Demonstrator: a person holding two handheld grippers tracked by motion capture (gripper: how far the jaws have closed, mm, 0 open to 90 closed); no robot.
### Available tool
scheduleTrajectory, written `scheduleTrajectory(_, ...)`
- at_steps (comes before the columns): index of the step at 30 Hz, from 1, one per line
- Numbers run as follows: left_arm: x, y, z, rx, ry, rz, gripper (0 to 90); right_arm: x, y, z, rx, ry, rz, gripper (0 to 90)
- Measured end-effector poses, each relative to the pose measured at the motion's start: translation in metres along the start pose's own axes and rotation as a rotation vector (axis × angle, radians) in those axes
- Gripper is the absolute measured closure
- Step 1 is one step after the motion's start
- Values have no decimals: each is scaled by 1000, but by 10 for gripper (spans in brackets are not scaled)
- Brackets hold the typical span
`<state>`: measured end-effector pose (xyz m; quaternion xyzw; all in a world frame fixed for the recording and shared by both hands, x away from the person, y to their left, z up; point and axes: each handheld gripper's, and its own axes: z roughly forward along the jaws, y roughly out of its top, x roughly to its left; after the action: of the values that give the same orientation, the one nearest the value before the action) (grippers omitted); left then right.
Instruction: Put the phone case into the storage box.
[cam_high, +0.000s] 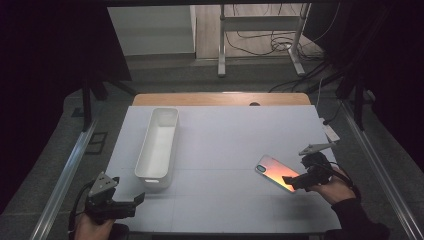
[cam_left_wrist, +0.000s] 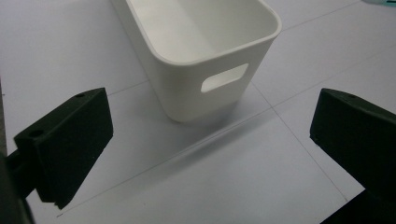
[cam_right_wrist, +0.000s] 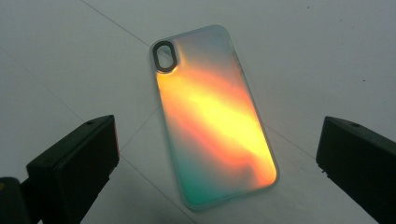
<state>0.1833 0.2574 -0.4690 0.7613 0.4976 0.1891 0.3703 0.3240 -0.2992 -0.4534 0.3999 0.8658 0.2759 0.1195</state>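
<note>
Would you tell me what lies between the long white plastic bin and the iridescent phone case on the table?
Nothing: in the high view the stretch of white table between the long white plastic bin and the iridescent phone case is bare.

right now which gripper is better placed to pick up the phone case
Right. The right gripper is open, jaws either side of the phone case; the left gripper sits by the white bin.
</note>
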Motion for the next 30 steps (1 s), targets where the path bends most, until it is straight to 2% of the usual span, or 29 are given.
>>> scheduleTrajectory(15,0,0,0,2,-1,0,3,0,16,19,44,4,-52,0)
scheduleTrajectory(21,0,0,0,3,-1,1,3,0,20,24,60,6,-56,0)
scheduleTrajectory(30,0,0,0,4,0,3,3,0,18,34,76,15,-58,0)
